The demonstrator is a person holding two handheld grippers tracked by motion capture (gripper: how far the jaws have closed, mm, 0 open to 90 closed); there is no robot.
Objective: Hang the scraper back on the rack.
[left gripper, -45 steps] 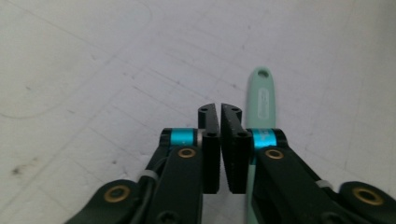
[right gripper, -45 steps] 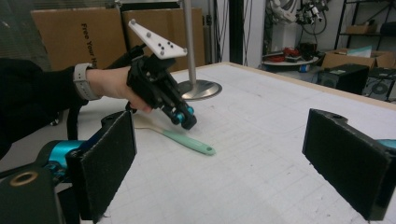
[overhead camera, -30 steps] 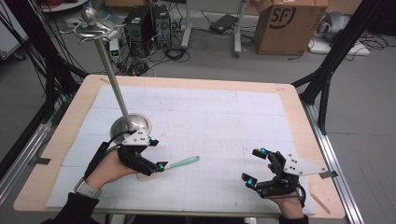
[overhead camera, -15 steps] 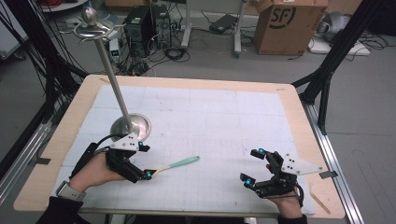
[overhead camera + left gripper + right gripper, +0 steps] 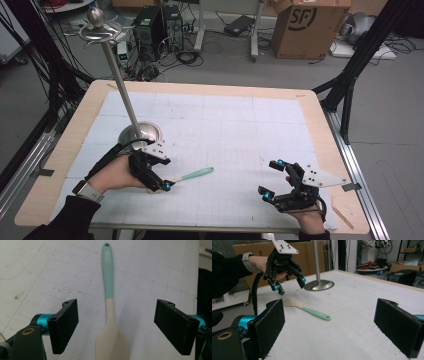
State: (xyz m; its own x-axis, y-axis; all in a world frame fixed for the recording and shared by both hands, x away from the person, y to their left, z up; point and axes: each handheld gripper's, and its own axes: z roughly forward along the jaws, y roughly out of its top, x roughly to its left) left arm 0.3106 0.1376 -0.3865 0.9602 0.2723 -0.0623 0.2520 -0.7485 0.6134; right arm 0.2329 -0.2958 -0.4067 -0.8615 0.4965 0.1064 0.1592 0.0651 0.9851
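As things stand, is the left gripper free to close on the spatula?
Probably yes. The left gripper hangs above the spatula, its open jaws, which have just been closing, straddling the pale blade without touching. Nothing lies between them; the metal stand sits off to the side.

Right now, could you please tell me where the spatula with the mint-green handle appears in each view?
High view: spatula lies left of centre near the table's front, blade at the left tool.
Left gripper view: centre, handle pointing up, blade at the bottom.
Right gripper view: left of centre, below the left tool.
Shared landmark: the metal stand's round base.
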